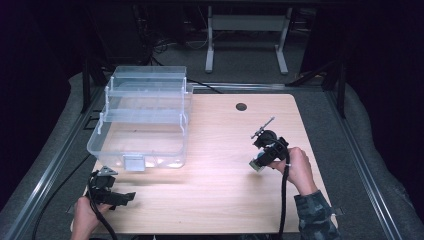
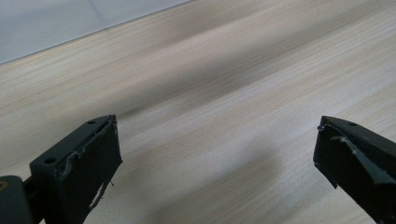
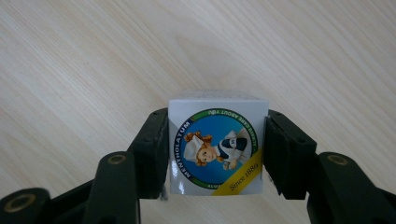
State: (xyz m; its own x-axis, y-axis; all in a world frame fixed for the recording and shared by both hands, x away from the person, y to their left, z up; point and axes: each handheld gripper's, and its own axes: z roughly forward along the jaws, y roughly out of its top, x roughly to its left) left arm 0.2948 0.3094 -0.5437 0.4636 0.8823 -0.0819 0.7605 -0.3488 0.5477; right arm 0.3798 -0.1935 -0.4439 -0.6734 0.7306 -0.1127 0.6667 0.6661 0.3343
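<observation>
Your right gripper [image 3: 217,154] jaws pinch a small Mentholatum box [image 3: 217,147] by its sides, held above the worktop [image 1: 220,165] w/ wrist angled left. Right gripper view shows the label. Left gripper [image 2: 217,158] jaws spread, low at front-left corner, near clear bin [image 1: 142,120].

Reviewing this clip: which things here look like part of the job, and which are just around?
Likely in the job:
- small box, clamped in the right gripper above the table
- clear plastic bin, open, at the table's far left
- left gripper, open, holding nothing

Just around:
- round hole in the tabletop
- white frame on the floor behind
</observation>
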